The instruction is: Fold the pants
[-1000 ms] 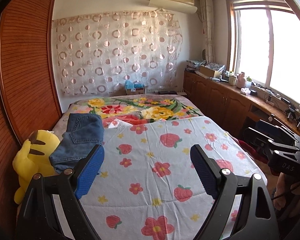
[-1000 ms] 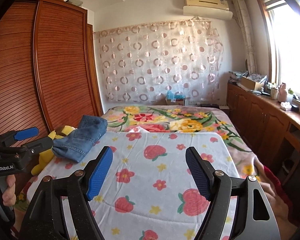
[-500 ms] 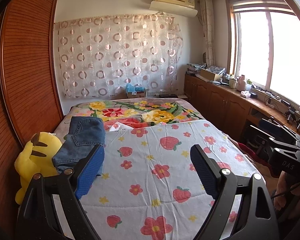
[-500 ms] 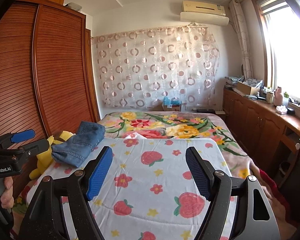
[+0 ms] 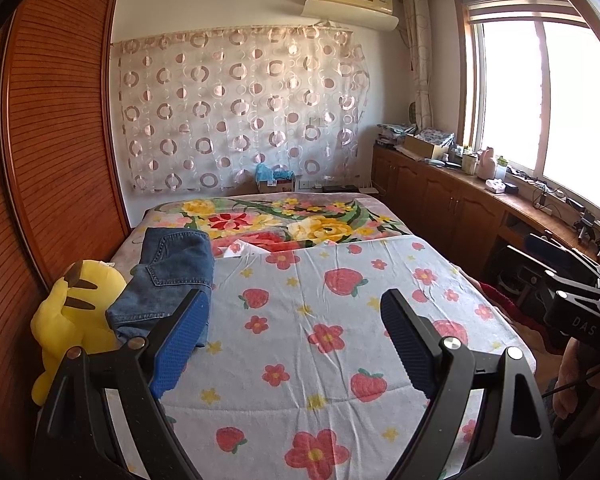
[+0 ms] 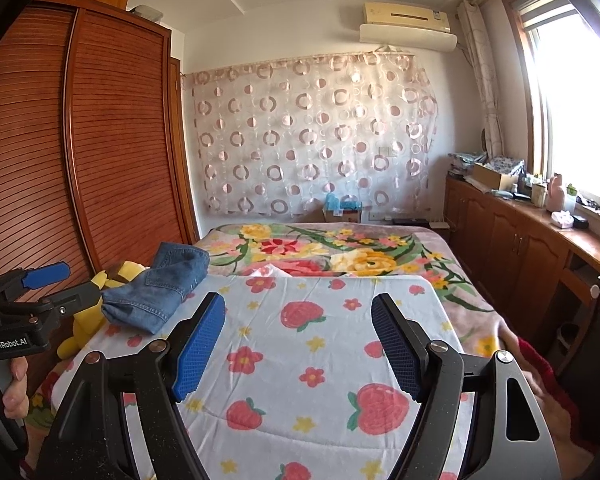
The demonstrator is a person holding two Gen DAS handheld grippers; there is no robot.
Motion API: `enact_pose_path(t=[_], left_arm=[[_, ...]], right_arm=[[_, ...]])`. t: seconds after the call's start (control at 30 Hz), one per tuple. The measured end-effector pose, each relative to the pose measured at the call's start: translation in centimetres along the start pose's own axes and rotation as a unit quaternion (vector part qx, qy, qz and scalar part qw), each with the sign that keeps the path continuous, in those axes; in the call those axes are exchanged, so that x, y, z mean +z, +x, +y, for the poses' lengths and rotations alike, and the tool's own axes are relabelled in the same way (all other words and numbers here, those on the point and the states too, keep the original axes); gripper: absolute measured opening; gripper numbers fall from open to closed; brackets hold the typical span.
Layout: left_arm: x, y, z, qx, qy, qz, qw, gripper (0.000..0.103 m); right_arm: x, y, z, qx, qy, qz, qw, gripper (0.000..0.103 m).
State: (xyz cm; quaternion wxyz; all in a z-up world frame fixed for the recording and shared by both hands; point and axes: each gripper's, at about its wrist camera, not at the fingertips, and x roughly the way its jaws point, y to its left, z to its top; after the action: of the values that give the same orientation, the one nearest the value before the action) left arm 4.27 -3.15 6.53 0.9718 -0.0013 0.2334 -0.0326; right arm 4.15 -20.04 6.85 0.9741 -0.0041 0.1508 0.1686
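A pair of blue denim pants (image 5: 168,276) (image 6: 160,288) lies folded into a compact bundle at the left edge of the bed, partly on a yellow plush toy. My left gripper (image 5: 294,308) hovers over the strawberry-print sheet (image 5: 340,320), open, with nothing between its blue pads; the pants sit just beyond its left finger. My right gripper (image 6: 298,312) is also open and empty above the same sheet (image 6: 324,344), to the right of the pants. The left gripper (image 6: 48,284) shows at the left edge of the right wrist view, held by a hand (image 6: 14,396).
A yellow plush toy (image 5: 72,316) leans against the wooden wardrobe doors (image 5: 52,160) beside the pants. A flowered blanket (image 5: 284,220) covers the far end of the bed. Wooden cabinets (image 5: 452,216) with clutter run under the window on the right.
Both views have tilted up slightly, so the bed sits lower in the frames. The pants and both grippers' openings are unchanged.
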Motion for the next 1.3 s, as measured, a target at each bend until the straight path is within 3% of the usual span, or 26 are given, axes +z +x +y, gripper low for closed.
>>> enact_pose_path(t=[1.3], left_arm=[[0.12,0.00,0.34,0.002,-0.001,0.002,1.0000,0.088]], right_arm=[[0.12,-0.18,-0.08,0.002,0.001,0.006,1.000,0.077]])
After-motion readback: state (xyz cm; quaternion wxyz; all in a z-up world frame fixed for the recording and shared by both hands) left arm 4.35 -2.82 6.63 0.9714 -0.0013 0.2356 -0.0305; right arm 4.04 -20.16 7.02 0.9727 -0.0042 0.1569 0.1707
